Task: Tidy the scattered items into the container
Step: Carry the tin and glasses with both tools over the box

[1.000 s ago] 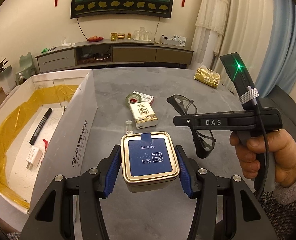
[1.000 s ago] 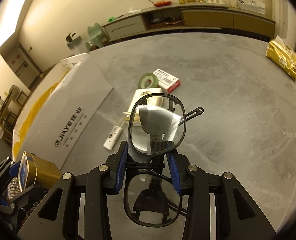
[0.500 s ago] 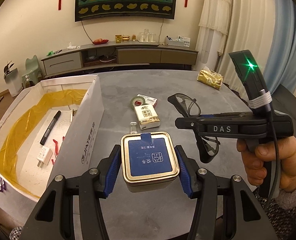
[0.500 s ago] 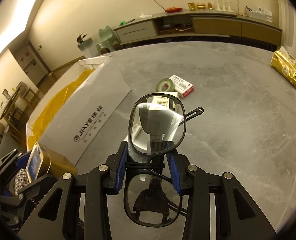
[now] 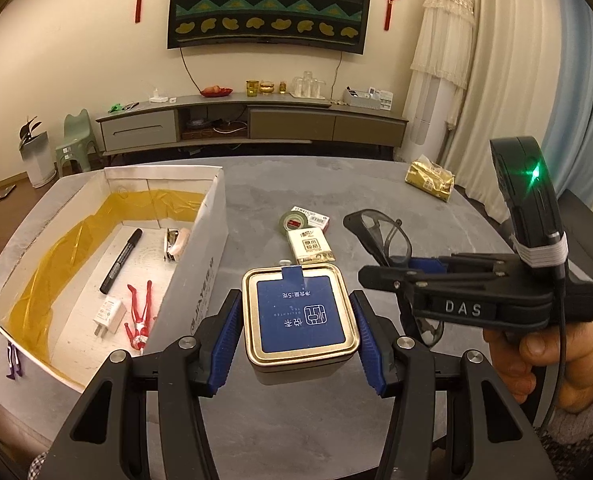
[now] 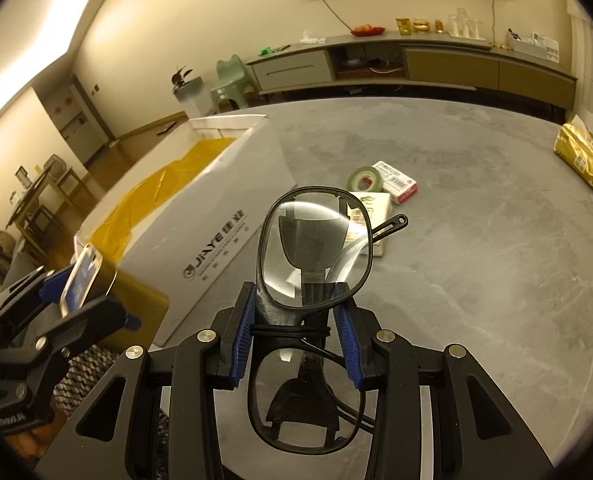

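My left gripper [image 5: 300, 328] is shut on a gold tin [image 5: 301, 318] with a blue label, held in the air above the grey table [image 5: 256, 200]. The same tin [image 6: 86, 276] shows at the left of the right wrist view. My right gripper [image 6: 298, 320] is shut on the bridge of black-framed glasses [image 6: 316, 248], also lifted; the glasses [image 5: 384, 236] appear to the right of the tin. The white cardboard box [image 5: 212, 220] with yellow lining stands to the left, open on top, its near wall [image 6: 216, 236] facing the right gripper.
Inside the box lie a black marker [image 5: 120, 260], a white charger [image 5: 108, 314], a red figure [image 5: 138, 316] and a stapler [image 5: 174, 242]. On the table sit a green tape roll [image 5: 294, 222], a red-white packet [image 5: 312, 214], a tissue pack [image 5: 310, 246] and a gold bag [image 5: 430, 178].
Both grippers have risen with their loads, so the view looks deeper into the box and more of its contents show. The table items appear farther below.
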### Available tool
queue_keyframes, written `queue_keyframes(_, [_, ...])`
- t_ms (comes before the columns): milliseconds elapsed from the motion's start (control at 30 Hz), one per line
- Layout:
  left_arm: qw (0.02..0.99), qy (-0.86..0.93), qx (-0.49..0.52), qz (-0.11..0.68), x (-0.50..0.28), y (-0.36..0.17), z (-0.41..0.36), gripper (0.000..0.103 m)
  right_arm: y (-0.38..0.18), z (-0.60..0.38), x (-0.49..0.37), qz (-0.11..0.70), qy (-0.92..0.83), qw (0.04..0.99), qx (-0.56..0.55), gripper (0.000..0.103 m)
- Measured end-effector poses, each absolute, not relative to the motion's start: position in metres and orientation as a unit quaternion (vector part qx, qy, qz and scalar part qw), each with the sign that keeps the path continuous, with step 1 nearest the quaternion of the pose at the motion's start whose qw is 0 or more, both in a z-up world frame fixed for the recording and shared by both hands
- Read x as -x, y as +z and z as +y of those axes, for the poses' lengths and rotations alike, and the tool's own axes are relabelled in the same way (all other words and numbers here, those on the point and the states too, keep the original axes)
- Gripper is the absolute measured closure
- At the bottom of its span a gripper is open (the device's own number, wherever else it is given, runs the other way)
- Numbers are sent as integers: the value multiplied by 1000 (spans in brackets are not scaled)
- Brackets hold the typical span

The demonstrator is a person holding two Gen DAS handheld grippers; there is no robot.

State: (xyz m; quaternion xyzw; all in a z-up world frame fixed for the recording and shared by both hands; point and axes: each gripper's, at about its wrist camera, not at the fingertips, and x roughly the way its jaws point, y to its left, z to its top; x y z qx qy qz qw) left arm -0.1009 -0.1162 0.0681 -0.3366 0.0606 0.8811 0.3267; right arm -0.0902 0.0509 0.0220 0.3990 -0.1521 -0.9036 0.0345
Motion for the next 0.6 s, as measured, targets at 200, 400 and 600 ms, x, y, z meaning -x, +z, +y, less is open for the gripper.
queue_keyframes(200, [326, 884, 331, 48, 105, 74, -126, 49, 33, 40, 85, -157, -905, 47, -391, 63])
queue_keyframes(400, [325, 887, 325, 33, 110, 79, -137, 49, 44, 29, 82, -157, -908, 56, -385, 63])
queue_keyframes(600, [323, 891, 319, 18, 116, 84, -149, 49, 50, 16, 83, -152, -907, 62, -387, 63])
